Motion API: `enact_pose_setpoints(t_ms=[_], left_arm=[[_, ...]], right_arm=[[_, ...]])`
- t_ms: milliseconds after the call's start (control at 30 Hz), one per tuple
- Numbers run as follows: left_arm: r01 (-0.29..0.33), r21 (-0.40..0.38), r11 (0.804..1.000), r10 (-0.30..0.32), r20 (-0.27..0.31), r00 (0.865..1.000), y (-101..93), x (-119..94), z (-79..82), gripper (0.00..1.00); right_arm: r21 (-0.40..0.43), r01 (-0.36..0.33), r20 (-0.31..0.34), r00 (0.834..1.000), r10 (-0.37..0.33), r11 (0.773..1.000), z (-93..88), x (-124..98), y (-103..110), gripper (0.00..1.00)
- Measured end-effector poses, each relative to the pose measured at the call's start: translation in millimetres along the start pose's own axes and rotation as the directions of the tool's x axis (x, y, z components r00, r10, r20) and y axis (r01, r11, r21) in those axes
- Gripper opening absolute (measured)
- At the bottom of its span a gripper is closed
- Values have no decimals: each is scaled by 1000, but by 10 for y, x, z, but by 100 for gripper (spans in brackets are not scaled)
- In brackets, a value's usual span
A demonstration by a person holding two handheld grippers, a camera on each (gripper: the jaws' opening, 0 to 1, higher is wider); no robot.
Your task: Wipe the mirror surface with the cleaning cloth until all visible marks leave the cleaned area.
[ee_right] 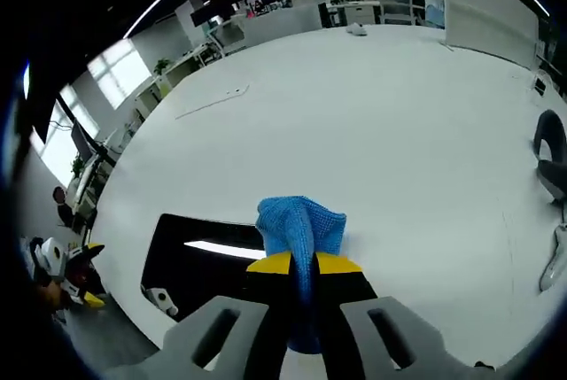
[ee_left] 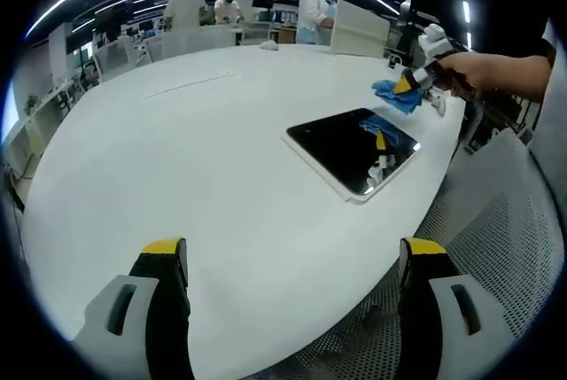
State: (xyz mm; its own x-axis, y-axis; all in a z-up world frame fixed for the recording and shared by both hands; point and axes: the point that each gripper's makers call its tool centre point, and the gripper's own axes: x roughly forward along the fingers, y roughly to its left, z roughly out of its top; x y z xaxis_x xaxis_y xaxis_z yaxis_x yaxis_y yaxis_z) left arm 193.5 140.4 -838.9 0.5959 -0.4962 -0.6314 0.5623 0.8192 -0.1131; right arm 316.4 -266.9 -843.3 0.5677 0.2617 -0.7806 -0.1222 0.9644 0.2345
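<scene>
A dark rectangular mirror (ee_left: pixel 352 149) with a pale frame lies flat on the white table (ee_left: pixel 177 150) near its right edge. Beyond it a hand holds my right gripper (ee_left: pixel 409 85) above the table, shut on a blue cleaning cloth (ee_left: pixel 394 95). Their reflection shows in the glass. In the right gripper view the blue cloth (ee_right: pixel 299 231) is pinched between the yellow-tipped jaws of the right gripper (ee_right: pixel 304 264), and the mirror (ee_right: pixel 202 260) lies just left of it. My left gripper (ee_left: pixel 292 252) stands open over the table's near edge, with nothing between its fingers.
A grey mesh chair (ee_left: pixel 496 247) stands by the table's right edge. Several people in white coats (ee_left: pixel 317 10) work at benches beyond the table. The left gripper (ee_right: pixel 66 274) shows low at the left of the right gripper view. A dark object (ee_right: pixel 551 154) sits at that view's right edge.
</scene>
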Motion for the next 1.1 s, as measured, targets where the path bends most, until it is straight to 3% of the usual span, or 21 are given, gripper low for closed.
enact_pose_setpoints(t_ms=[367,600,800,933,1033,1100], left_arm=[[-21,-2,1000,21,0,1000,44,-13,-3,99],[-56,2,998,56,-5,998,82,-39,4,99],[-73,9,997,73,-7,997,133,-48,-23,99],[-86,-3,996,86,-3,996,173,-72,-17,99],[-88,2,996,88,4,996,167,-75,1,99],[-90,-3,996,90,8,996,174,-78,8,99]], right_arm=[[-2,61,-21,998,-61,998,-296,89,-312,4],[-49,66,-27,997,-67,997,-337,184,-427,5],[-160,35,-38,998,-41,986,-335,232,-454,3],[-146,35,-23,999,-38,989,-330,215,-430,2],[-135,8,-2,1000,-8,991,-330,194,-366,10],[-159,-27,24,999,31,987,-308,172,-291,30]])
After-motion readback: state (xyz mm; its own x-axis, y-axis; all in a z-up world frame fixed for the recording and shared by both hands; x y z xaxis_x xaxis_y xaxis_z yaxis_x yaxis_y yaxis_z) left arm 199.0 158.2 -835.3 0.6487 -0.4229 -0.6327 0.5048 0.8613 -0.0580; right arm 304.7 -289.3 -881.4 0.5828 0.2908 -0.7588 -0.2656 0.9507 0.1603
